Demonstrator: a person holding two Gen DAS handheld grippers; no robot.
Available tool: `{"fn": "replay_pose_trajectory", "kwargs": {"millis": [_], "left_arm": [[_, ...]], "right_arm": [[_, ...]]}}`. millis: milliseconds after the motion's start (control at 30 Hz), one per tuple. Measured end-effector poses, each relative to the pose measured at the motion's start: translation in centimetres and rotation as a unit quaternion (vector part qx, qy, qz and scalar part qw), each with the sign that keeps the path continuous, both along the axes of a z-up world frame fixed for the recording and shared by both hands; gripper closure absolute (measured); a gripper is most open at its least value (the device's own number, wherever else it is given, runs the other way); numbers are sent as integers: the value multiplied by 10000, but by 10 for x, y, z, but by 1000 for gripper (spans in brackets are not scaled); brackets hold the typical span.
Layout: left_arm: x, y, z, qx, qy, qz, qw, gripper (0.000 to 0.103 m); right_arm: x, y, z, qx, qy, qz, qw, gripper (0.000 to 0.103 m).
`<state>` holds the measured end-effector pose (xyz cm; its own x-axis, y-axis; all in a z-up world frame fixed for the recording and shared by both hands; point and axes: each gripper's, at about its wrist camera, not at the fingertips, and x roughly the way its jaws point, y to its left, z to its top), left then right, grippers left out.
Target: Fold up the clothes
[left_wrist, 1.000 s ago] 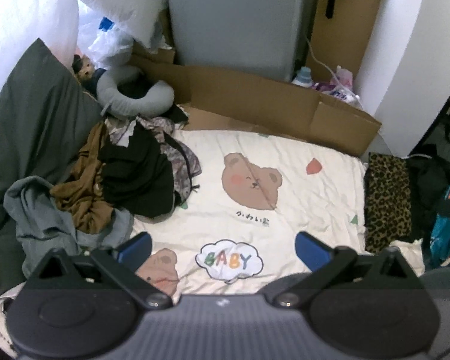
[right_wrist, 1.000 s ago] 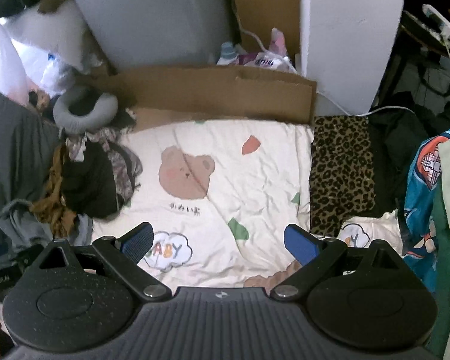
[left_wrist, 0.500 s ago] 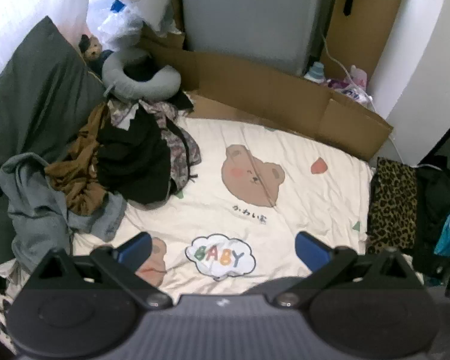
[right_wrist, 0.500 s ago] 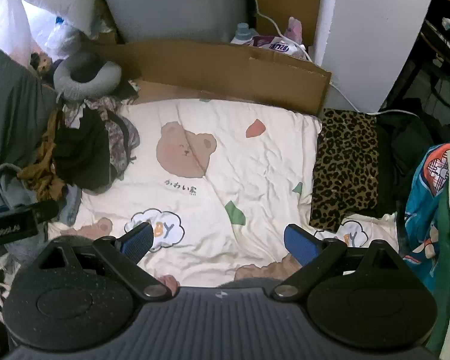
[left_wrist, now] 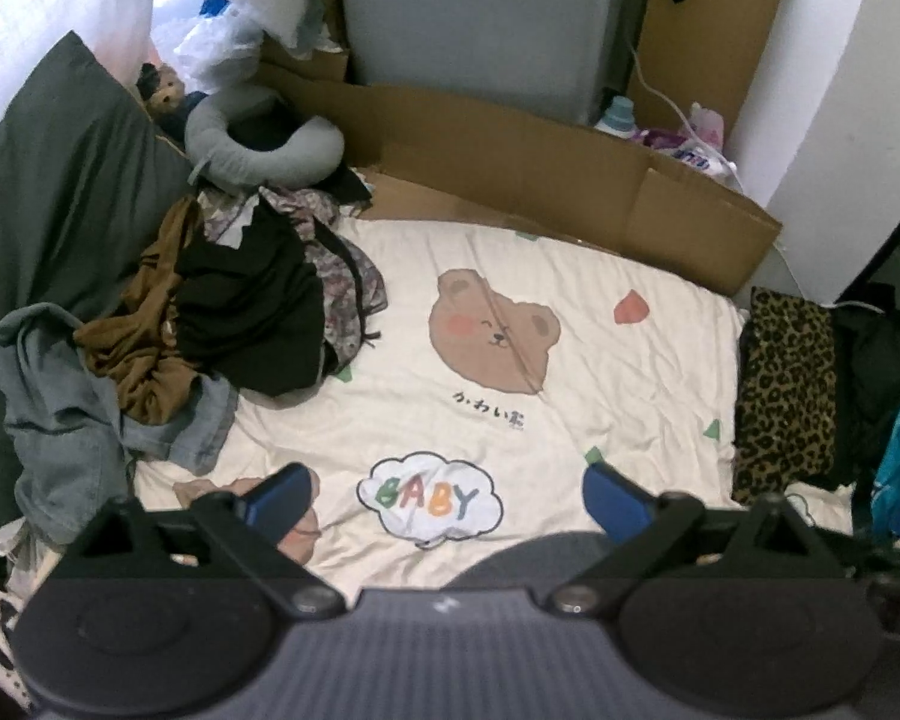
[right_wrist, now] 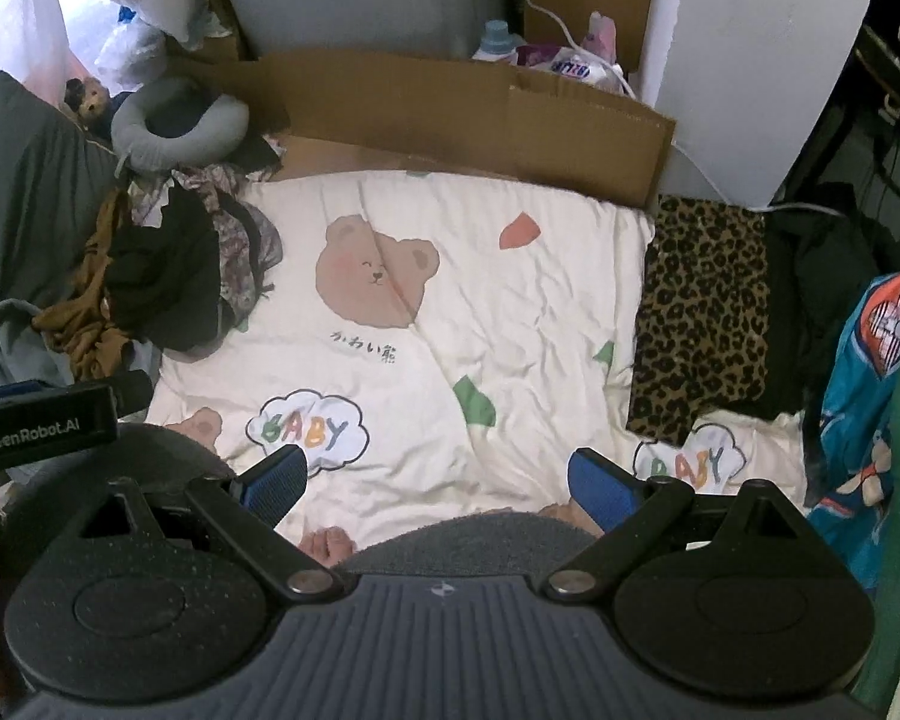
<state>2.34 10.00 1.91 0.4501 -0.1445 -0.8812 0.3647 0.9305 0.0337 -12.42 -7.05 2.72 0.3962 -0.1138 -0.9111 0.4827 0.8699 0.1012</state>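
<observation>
A heap of unfolded clothes (left_wrist: 234,324) lies at the left of a cream bear-print bed sheet (left_wrist: 570,396): a black garment, a brown one, a patterned one and a grey-blue one (left_wrist: 60,414). The heap also shows in the right wrist view (right_wrist: 162,276). My left gripper (left_wrist: 444,501) is open and empty, held above the sheet's near edge. My right gripper (right_wrist: 438,480) is open and empty, above the sheet (right_wrist: 510,312) further right. The left gripper's body (right_wrist: 42,420) shows at the left of the right wrist view.
A leopard-print cloth (right_wrist: 702,312) lies at the sheet's right edge, with dark clothes beyond it. A cardboard wall (left_wrist: 540,162) runs along the far side. A grey neck pillow (left_wrist: 258,138) and a dark green pillow (left_wrist: 60,192) sit at the far left. A teal garment (right_wrist: 864,408) hangs right.
Both grippers have risen and pulled back, so more of the bed shows. The left gripper's body has come into the right wrist view. Both stay open.
</observation>
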Motion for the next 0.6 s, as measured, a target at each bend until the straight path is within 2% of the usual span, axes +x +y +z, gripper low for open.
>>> {"fn": "replay_pose_trajectory", "kwargs": {"millis": [233, 433, 600], "left_arm": [[-1, -3, -1, 79, -77, -27, 9999, 4], [-3, -7, 0, 175, -266, -143, 9994, 4], [-1, -7, 0, 196, -254, -102, 9994, 4]], "right_arm": [[4, 2, -2, -218, 70, 93, 9997, 6], [3, -3, -3, -180, -13, -5, 9998, 6], [3, -6, -4, -111, -48, -27, 9999, 6]]}}
